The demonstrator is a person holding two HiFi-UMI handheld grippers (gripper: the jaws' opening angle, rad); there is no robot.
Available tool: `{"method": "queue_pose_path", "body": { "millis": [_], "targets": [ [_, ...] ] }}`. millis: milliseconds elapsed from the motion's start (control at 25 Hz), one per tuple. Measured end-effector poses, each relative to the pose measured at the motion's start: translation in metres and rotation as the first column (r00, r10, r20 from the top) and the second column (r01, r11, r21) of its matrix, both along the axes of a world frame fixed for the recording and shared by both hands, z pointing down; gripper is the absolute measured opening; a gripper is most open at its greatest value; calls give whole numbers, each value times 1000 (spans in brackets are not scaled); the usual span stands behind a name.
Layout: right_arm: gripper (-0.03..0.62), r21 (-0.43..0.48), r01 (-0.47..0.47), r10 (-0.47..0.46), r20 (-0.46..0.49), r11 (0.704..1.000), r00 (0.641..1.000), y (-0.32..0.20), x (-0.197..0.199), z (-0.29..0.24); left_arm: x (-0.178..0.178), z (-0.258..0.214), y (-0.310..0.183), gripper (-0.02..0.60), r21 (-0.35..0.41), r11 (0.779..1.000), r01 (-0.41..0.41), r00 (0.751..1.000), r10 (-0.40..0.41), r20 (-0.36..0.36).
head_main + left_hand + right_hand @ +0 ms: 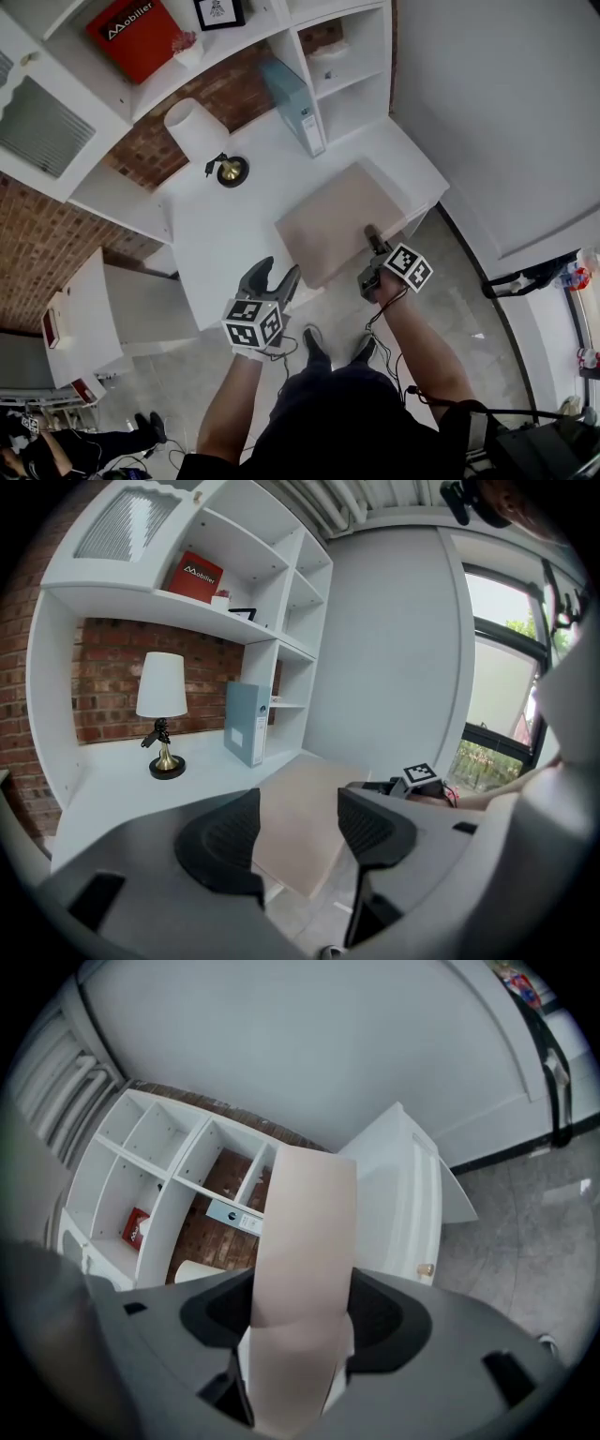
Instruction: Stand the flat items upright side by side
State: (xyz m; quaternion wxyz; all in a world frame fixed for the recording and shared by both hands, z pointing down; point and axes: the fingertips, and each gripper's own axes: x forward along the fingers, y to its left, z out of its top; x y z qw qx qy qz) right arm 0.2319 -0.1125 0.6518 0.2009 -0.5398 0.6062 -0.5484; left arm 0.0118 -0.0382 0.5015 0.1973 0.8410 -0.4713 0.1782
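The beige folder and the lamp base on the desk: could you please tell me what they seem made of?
The beige folder is probably matte card or plastic-covered board: its surface is flat and even, with no glare. The lamp base is likely polished brass-coloured metal, as it glints gold.

We see a beige binder (342,220) lying flat on the white desk (234,234), its near corner jutting past the desk's edge. Our right gripper (373,236) meets the binder's near right edge, while our left gripper (276,275) hangs just beside the near corner with its jaws apart. Farther back, a grey-blue binder (292,101) stands upright against the white shelf unit (352,56), with a white-shaded lamp (197,131) to its left.
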Motion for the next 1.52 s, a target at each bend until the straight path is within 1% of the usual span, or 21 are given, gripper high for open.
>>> {"method": "queue_pose_path", "body": {
  "millis": [120, 200, 320, 440, 520, 560, 680, 760, 840, 920, 1000, 1080, 1200, 1280, 1320, 1400, 1440, 1520],
  "targets": [
    [285, 69, 35, -28, -99, 997, 995, -12, -9, -30, -10, -3, -11, 256, 10, 1000, -6, 1000, 6, -24],
    [285, 112, 72, -51, -178, 991, 983, -18, -18, -51, -15, -8, -19, 256, 25, 999, -21, 999, 22, -49],
    [285, 167, 146, -89, -307, 975, 947, -22, -36, -81, -25, -16, -33, 256, 53, 998, -44, 994, 49, -97],
    [285, 208, 229, -123, -425, 951, 897, -20, -63, -105, -44, -31, -53, 258, 94, 994, -55, 988, 68, -141],
    [285, 240, 294, -134, -518, 925, 845, -17, -81, -123, -53, -42, -67, 258, 122, 989, -85, 980, 105, -171],
    [285, 254, 331, -136, -569, 909, 811, -15, -91, -133, -56, -48, -75, 258, 136, 984, -112, 972, 137, -188],
    [285, 274, 449, -131, -717, 850, 685, -10, -119, -157, -67, -60, -106, 281, 160, 967, -198, 945, 231, -232],
    [285, 268, 524, -129, -788, 809, 603, -5, -139, -167, -80, -62, -131, 290, 162, 956, -246, 931, 279, -236],
    [285, 254, 586, -128, -838, 769, 531, 0, -158, -175, -92, -62, -153, 296, 160, 941, -299, 917, 330, -226],
    [287, 237, 630, -128, -869, 740, 478, 4, -172, -179, -98, -60, -169, 301, 159, 919, -360, 901, 387, -198],
    [288, 223, 654, -126, -888, 723, 443, 5, -180, -180, -102, -53, -180, 309, 152, 899, -410, 886, 433, -168],
    [288, 216, 664, -124, -896, 716, 426, 6, -184, -180, -104, -45, -187, 319, 141, 885, -444, 873, 462, -155],
    [288, 206, 670, -128, -901, 713, 414, 6, -186, -180, -101, -37, -191, 322, 130, 860, -494, 844, 510, -166],
    [288, 196, 680, -130, -909, 707, 397, 6, -188, -181, -98, -34, -192, 322, 125, 836, -534, 820, 548, -164],
    [288, 189, 682, -128, -914, 706, 386, 6, -189, -181, -95, -33, -192, 322, 123, 821, -558, 805, 571, -162],
    [290, 170, 677, -112, -929, 716, 352, 4, -189, -181, -86, -34, -190, 321, 122, 787, -604, 771, 616, -161],
    [290, 155, 669, -98, -941, 727, 324, 2, -187, -180, -82, -35, -191, 321, 126, 776, -618, 760, 630, -156],
    [290, 123, 641, -67, -962, 758, 264, -2, -180, -175, -73, -37, -196, 321, 141, 768, -625, 756, 640, -137]
  ]
}}
